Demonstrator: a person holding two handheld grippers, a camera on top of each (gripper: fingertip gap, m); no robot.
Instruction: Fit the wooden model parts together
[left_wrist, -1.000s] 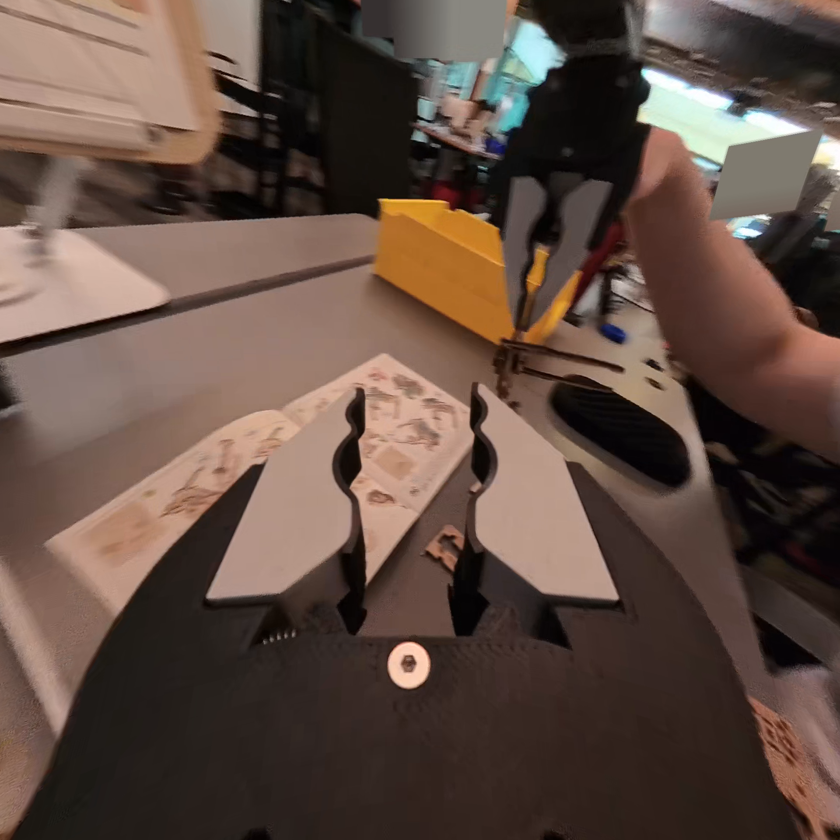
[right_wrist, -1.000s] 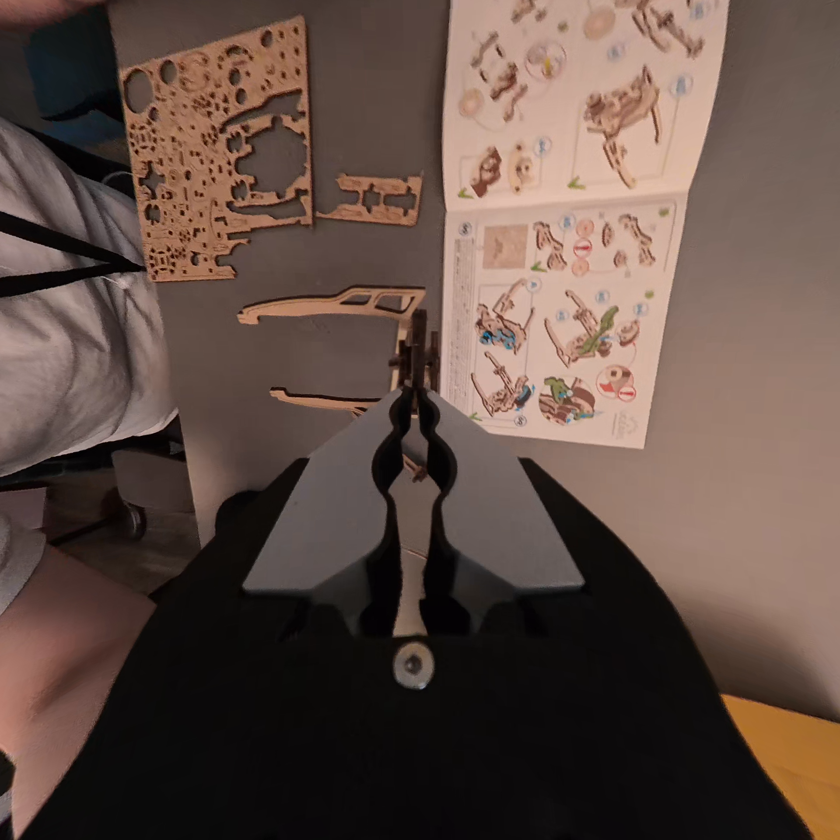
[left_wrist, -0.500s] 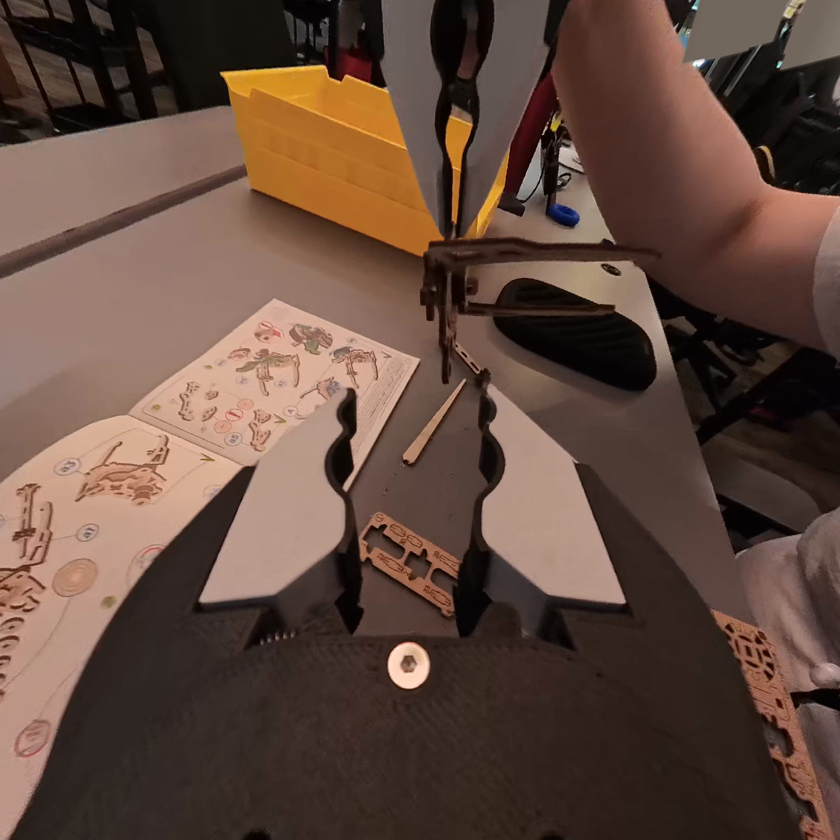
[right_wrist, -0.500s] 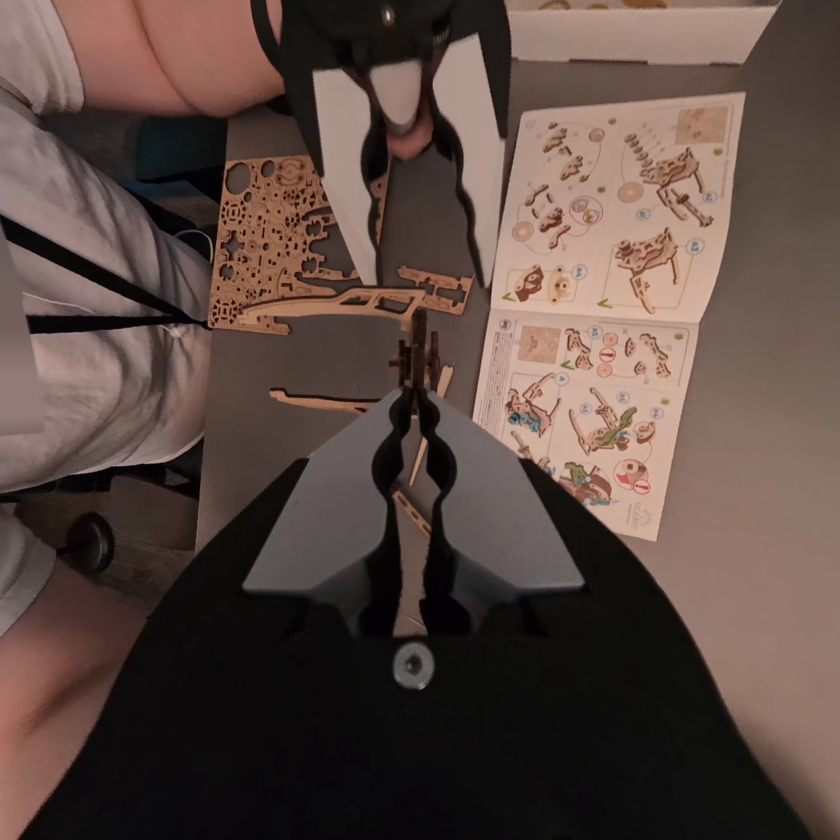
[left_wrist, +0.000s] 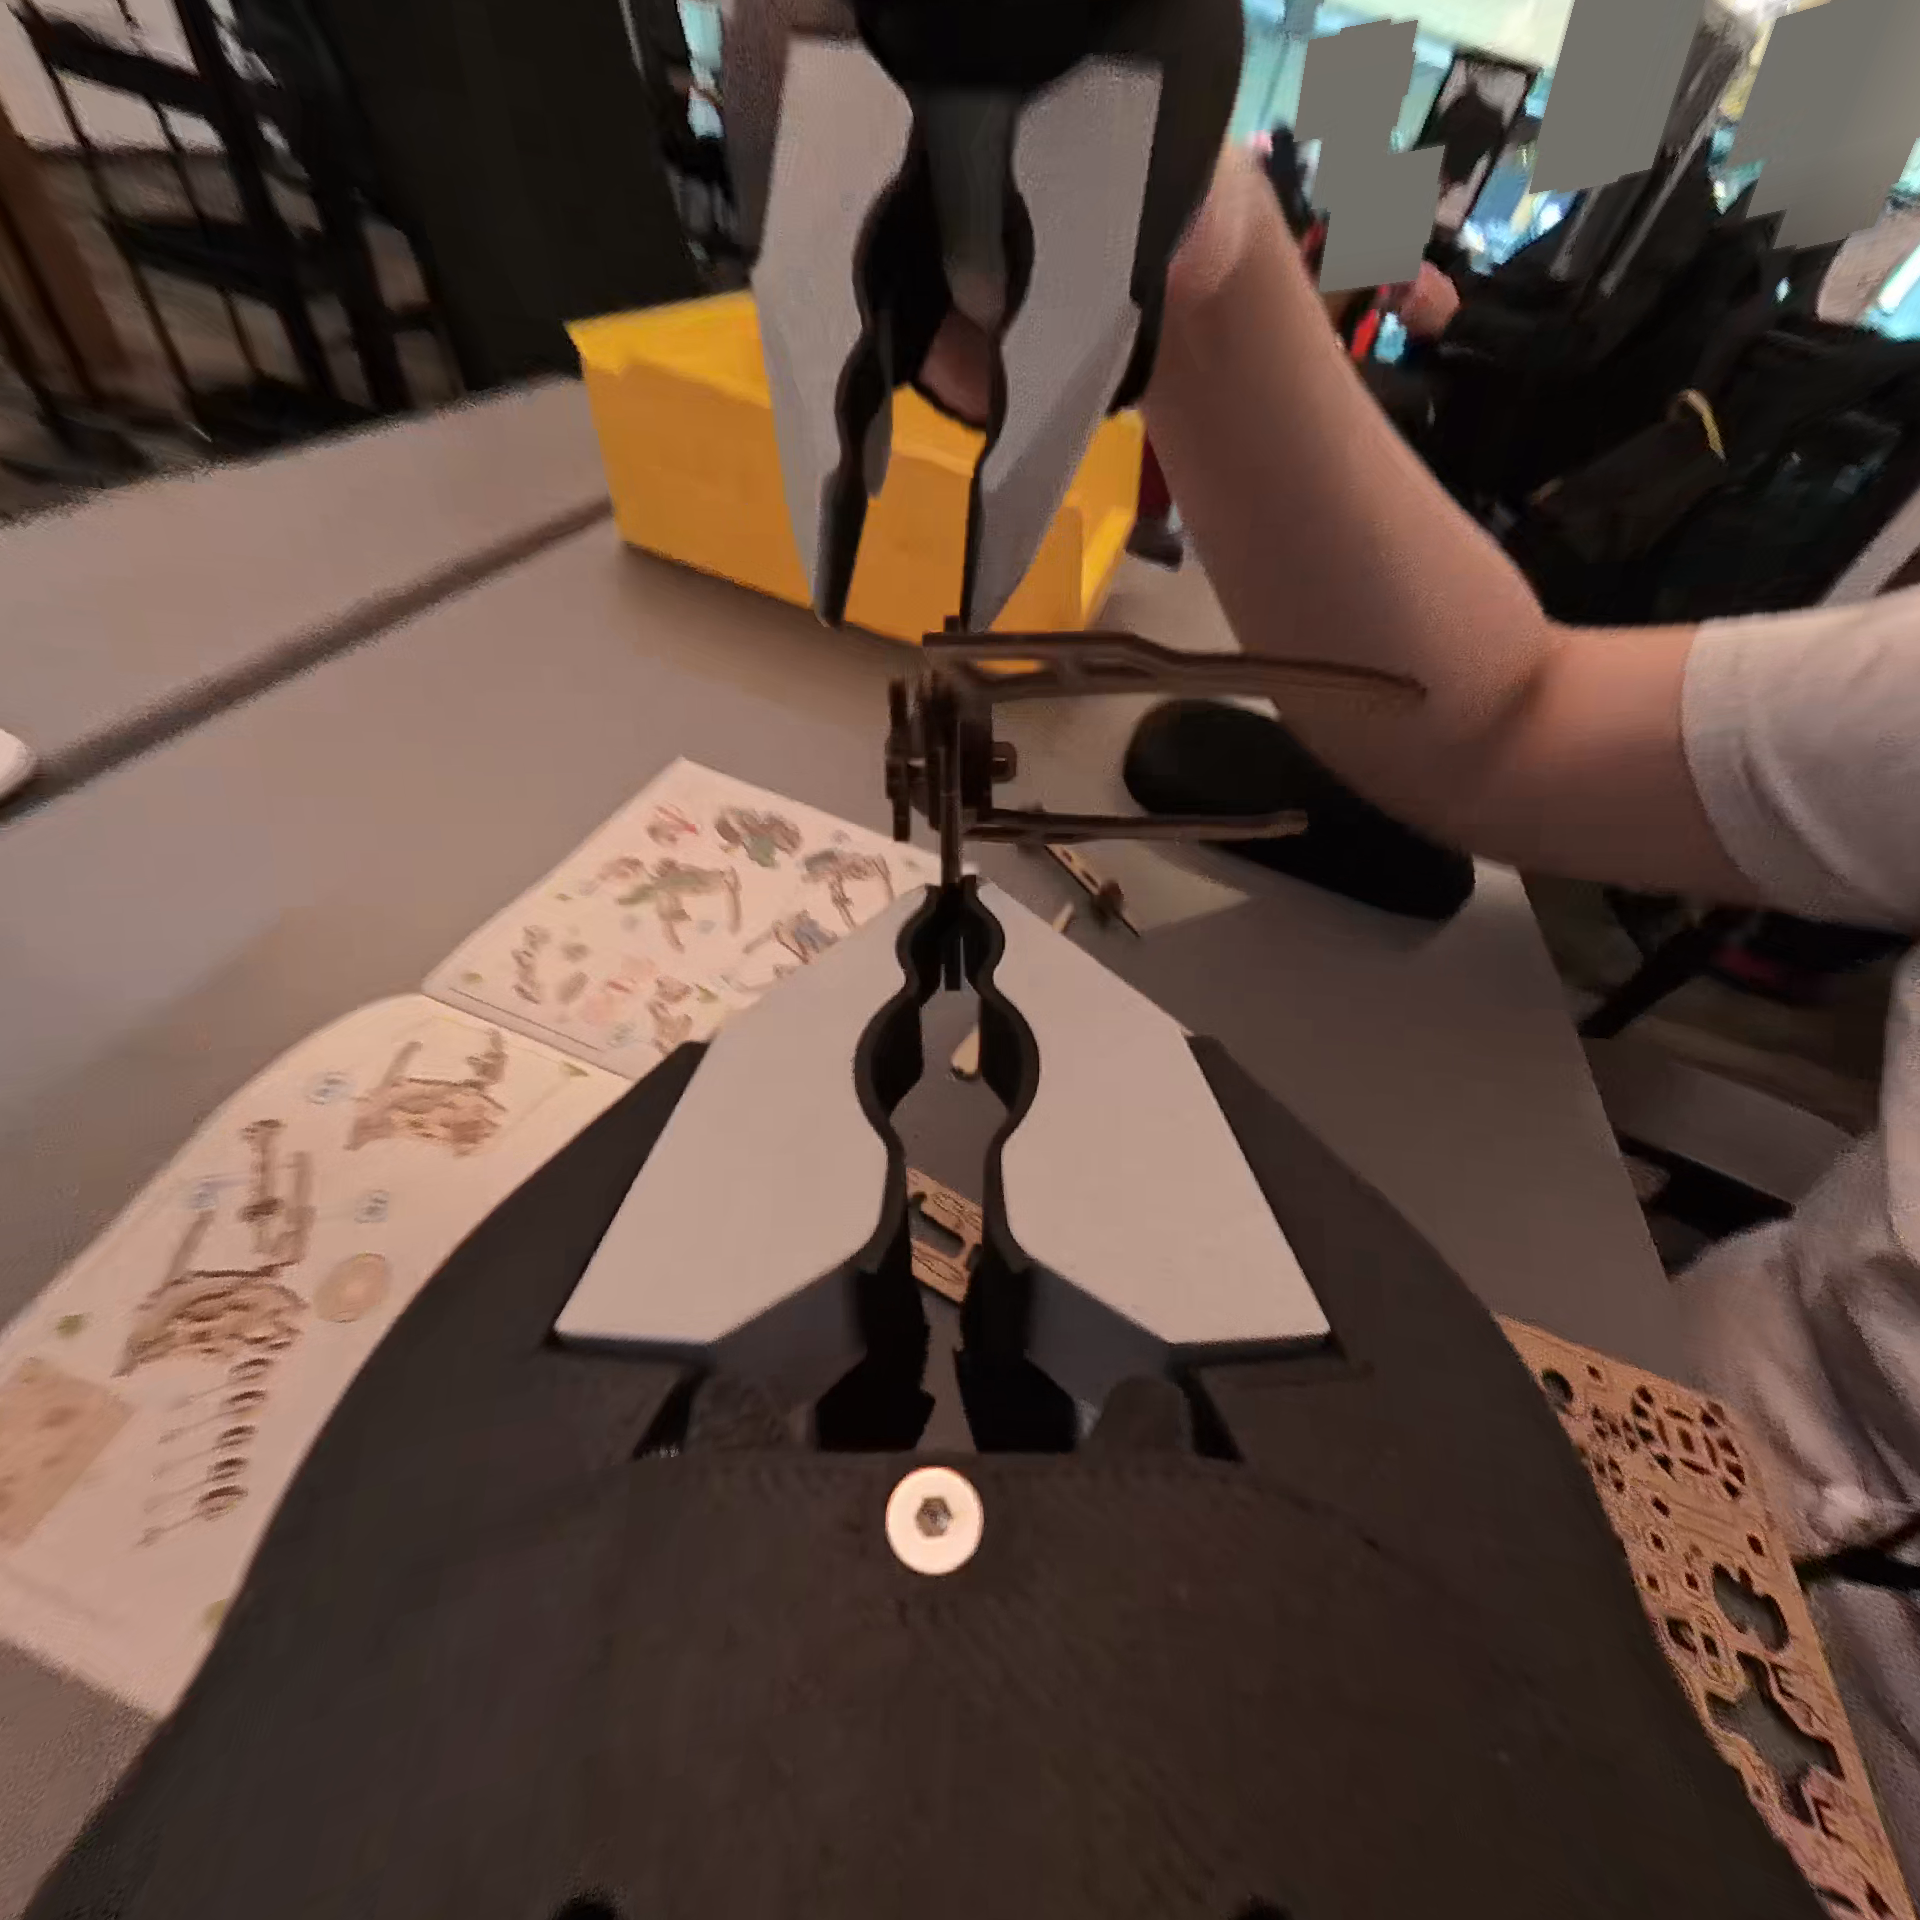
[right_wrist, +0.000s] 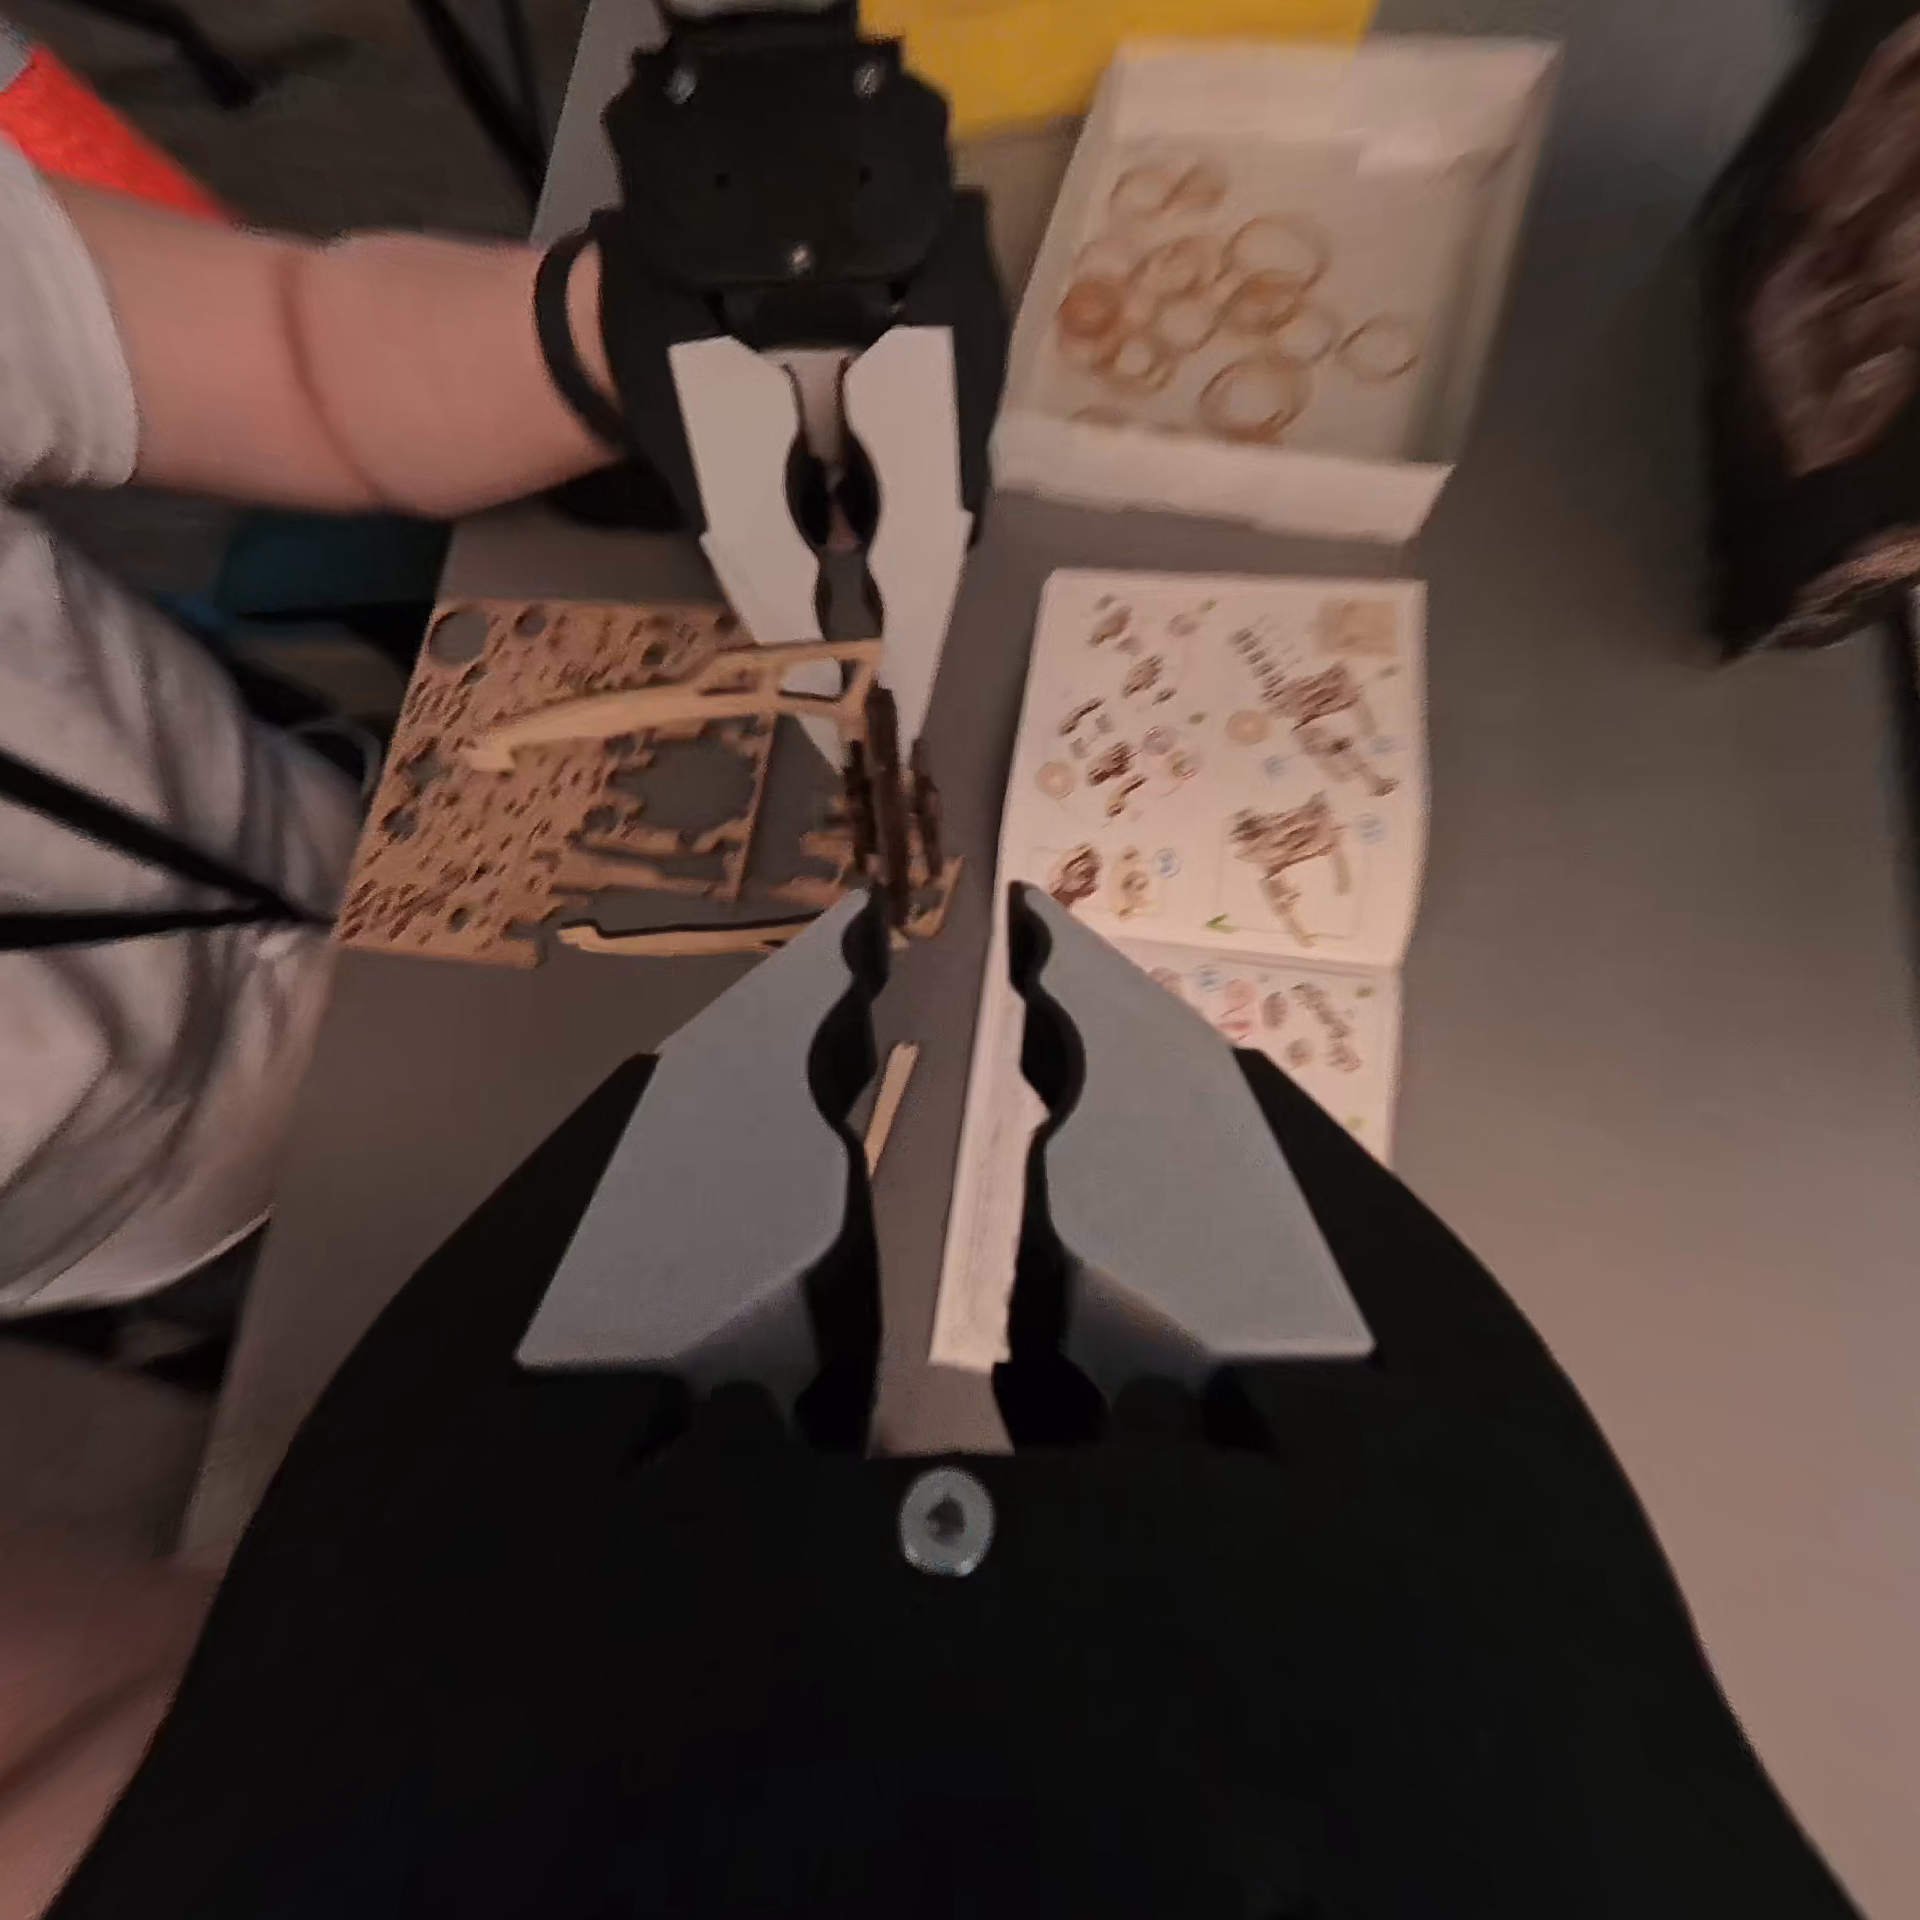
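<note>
The wooden model assembly (left_wrist: 951, 753) is a dark cluster of slotted parts with two long flat arms reaching right. My left gripper (left_wrist: 948, 920) is shut on the assembly's lower tab and holds it above the table. My right gripper (left_wrist: 902, 615) hangs open just above the assembly's top, apart from it. In the right wrist view my right gripper (right_wrist: 943, 914) is open, with the assembly (right_wrist: 885, 795) just past its left fingertip. Beyond it, my left gripper (right_wrist: 871, 722) is shut on the assembly.
An open instruction booklet (left_wrist: 665, 914) lies on the grey table, with a punched-out wooden sheet (right_wrist: 582, 790), a loose wooden stick (right_wrist: 891, 1101) and a small flat part (left_wrist: 940, 1247) nearby. A yellow bin (left_wrist: 707, 457) stands behind. A white box of rings (right_wrist: 1247, 281) sits farther off. Across from one pair of fingers to the other is roughly 5 centimetres.
The assembly passed from my right gripper to my left. The left gripper moved up and shut on its lower tab; the right gripper opened and let go.
</note>
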